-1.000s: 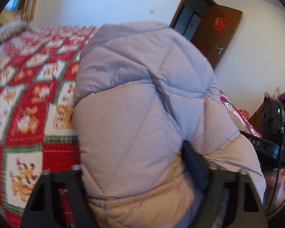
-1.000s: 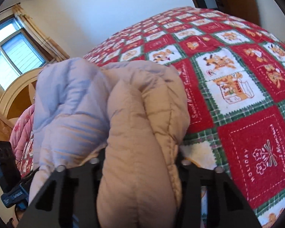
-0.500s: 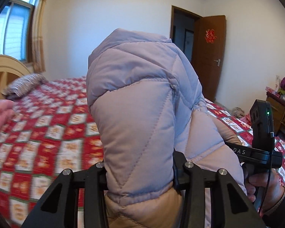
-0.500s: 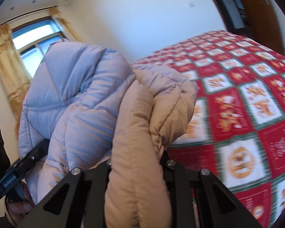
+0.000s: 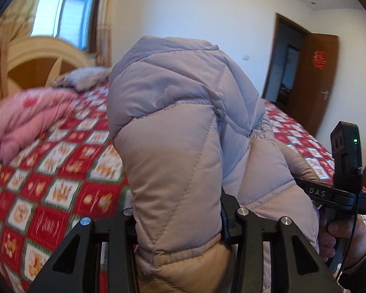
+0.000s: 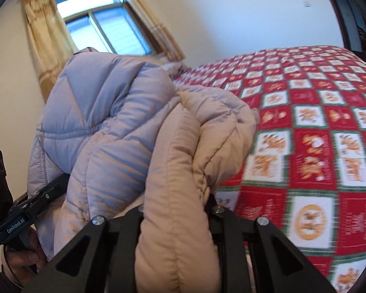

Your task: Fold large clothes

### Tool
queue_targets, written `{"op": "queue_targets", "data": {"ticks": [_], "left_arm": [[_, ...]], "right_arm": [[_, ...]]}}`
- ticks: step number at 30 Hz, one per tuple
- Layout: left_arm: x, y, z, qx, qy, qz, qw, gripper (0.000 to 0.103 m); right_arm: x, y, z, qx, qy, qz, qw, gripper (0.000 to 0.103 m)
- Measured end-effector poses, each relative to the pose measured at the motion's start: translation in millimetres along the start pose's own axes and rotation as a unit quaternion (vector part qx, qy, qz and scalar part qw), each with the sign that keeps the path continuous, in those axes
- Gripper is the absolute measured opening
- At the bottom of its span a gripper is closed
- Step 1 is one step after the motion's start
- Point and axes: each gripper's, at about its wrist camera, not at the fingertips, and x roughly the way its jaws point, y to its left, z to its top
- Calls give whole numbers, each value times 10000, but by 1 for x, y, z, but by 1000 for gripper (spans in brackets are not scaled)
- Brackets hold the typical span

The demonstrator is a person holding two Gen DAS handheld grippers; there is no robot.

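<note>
The bed (image 6: pixel 329 127), w/ its red-white-green patchwork cover, fills the right half of the right wrist view and the lower left of the left wrist view. The puffer jacket (image 5: pixel 183 134) (lilac shading to beige) is bunched and held up off the cover, dead centre in both views, between both claws. Its bulk rises up and away from each claw; long axis prob. runs claw to claw, but the bundle hides the far ends.

Left gripper (image 5: pixel 180 222): clamped on a thick lilac-beige fold. Right gripper (image 6: pixel 178 219): clamped on a beige roll, jaws closer together. Neither hand is nearer – both share the load, so the lay-down onto the cover should need both moving together.

Pink bedding (image 5: pixel 24 124) sits at left of the left view, clear of the jacket.

Writing: "DAS" on the other handle, right of left view; "GenRobot.AI" on the handle at lower left of the right view. Cover lettering too blurred to read.
</note>
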Motion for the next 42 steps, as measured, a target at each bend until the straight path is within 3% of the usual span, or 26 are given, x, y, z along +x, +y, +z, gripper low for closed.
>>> {"op": "queue_targets", "data": {"ticks": [7, 20, 25, 31, 42], "left_arm": [[23, 49, -29, -483, 308, 58, 9983, 46], [38, 74, -43, -846, 519, 334, 9945, 90], [40, 74, -43, -694, 499, 651, 9942, 102], [46, 82, -47, -828, 542, 586, 9934, 102], [49, 82, -49, -995, 576, 547, 9919, 102]], "right_arm": [[52, 10, -13, -145, 471, -211, 9986, 20], [80, 17, -17, -229, 692, -539, 9959, 22], [84, 12, -20, -179, 657, -766, 9947, 31], [88, 6, -20, -82, 591, -1002, 9932, 46], [93, -6, -22, 107, 659, -1016, 9926, 57]]}}
